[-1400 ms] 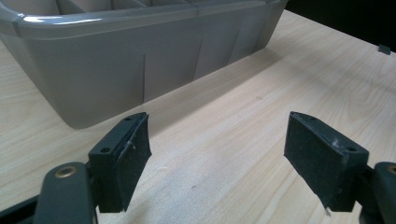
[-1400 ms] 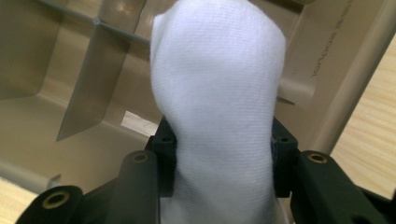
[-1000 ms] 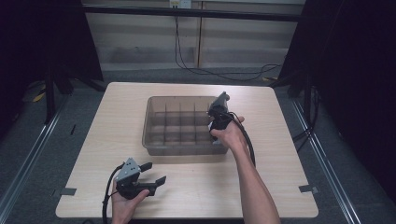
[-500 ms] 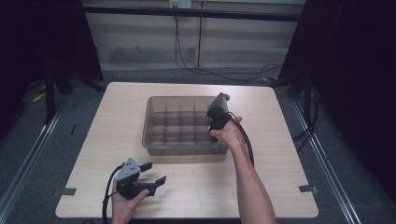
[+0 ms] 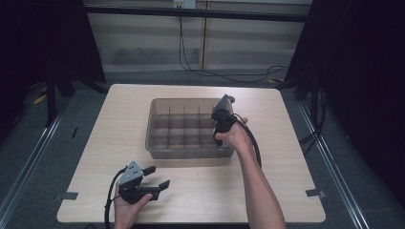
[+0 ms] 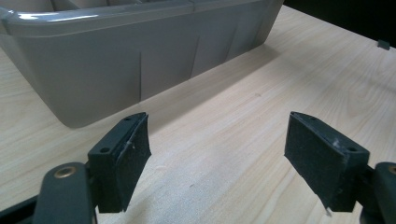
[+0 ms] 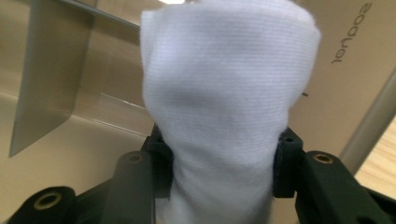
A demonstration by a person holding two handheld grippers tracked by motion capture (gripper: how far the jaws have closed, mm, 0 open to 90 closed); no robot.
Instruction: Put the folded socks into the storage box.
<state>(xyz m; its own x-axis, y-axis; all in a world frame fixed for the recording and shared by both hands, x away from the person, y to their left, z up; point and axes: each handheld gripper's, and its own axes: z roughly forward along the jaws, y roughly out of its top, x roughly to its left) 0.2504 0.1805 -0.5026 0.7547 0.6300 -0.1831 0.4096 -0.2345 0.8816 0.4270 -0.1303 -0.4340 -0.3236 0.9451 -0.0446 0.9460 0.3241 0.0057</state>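
Left gripper (image 5: 154, 177): low in the high view, left of centre, held in a hand just above the table near its front edge; jaws spread wide with nothing but bare wood between them, as the left gripper view shows.
Left pads (image 6: 123, 161): black and foam-faced, well apart at the bottom corners of the left gripper view.
Table (image 5: 286, 181): pale wood-grain top, spanning the middle of the high view.
Right gripper (image 7: 219, 163): in the right gripper view its jaws sit against both sides of a white cloth roll (image 7: 224, 102); they have just been opening a little, with the roll between them and the pads touching it. In the high view it tips down into the bin's right end, at centre frame.
White cloth roll: upright between the jaws, inside a right-hand compartment of the bin, beside a clear divider.
Divided bin (image 5: 157, 143): translucent grey-brown plastic, cells in a grid, at the table's centre, beyond the left gripper.
Bin wall (image 6: 140, 60): fills the upper left of the left gripper view.
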